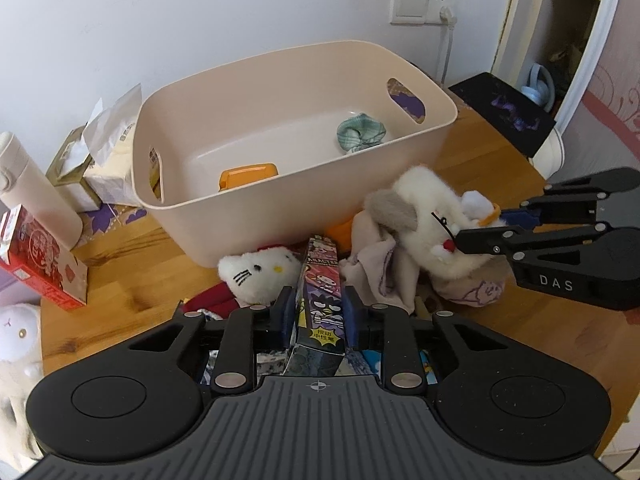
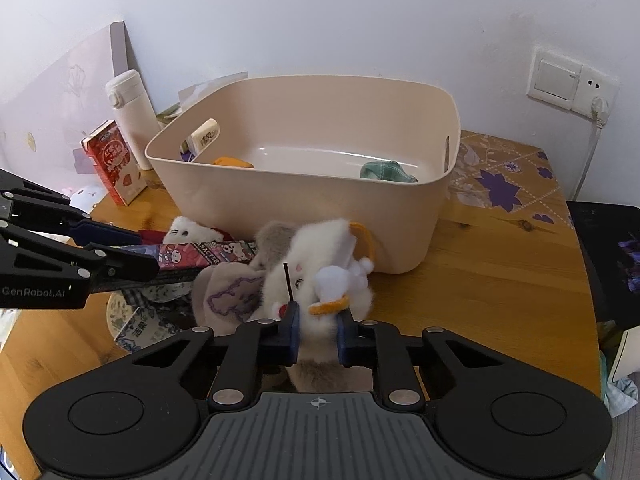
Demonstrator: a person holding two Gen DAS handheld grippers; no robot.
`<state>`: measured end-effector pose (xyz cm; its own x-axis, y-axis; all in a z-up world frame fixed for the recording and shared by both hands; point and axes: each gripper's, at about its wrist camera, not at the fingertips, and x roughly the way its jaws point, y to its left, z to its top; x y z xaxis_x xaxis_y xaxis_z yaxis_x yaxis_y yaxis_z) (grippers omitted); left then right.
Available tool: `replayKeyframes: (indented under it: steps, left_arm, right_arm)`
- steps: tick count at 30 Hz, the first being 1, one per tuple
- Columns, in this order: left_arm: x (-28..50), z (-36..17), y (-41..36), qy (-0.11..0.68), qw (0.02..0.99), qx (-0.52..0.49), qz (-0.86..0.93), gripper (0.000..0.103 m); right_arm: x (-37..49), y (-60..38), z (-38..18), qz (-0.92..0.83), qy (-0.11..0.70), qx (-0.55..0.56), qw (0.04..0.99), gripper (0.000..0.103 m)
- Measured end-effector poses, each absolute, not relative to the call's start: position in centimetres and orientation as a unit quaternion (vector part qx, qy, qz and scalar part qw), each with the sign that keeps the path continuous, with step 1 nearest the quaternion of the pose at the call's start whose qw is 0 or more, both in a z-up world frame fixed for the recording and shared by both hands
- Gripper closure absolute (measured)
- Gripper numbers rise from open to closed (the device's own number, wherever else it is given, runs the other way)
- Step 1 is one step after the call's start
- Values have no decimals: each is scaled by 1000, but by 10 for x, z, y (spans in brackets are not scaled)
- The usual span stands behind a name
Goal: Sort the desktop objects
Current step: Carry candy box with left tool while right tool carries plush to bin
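My left gripper point(image 1: 319, 306) is shut on a long cartoon-printed pen box point(image 1: 320, 280), whose far end points at the beige tub point(image 1: 224, 240). The same box point(image 2: 208, 254) shows in the right wrist view between the left gripper's fingers point(image 2: 120, 236). My right gripper point(image 2: 318, 322) is shut on a white and grey plush toy point(image 2: 320, 252) lying on a pale cloth point(image 2: 228, 292). In the left wrist view the right gripper point(image 1: 486, 226) pinches that plush point(image 1: 424, 204) at its face. A white cat plush point(image 1: 260, 272) lies left of the box.
Inside the tub lie an orange case point(image 1: 248, 174) and a green checked cloth point(image 1: 360, 132). A red carton point(image 1: 40, 264), a white flask point(image 1: 32, 192) and tissue packs point(image 1: 108, 152) stand to the left. A black device point(image 1: 504, 112) sits at the table's right edge.
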<state>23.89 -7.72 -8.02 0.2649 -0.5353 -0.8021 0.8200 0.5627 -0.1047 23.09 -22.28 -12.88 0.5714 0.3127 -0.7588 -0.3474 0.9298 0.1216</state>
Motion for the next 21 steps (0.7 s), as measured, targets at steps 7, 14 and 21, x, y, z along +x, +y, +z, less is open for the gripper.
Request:
replayKeyframes:
  steps: [7, 14, 21]
  left_arm:
    - [238, -75, -64, 426, 771, 153, -448, 78]
    - [236, -68, -49, 425, 768, 140, -458, 78]
    - [236, -61, -36, 420, 759, 125, -481, 78]
  right_arm:
    - [217, -226, -119, 178, 413, -11, 893, 87]
    - [204, -229, -107, 165, 399, -2, 902, 87]
    - [191, -230, -96, 154, 385, 2, 910, 87]
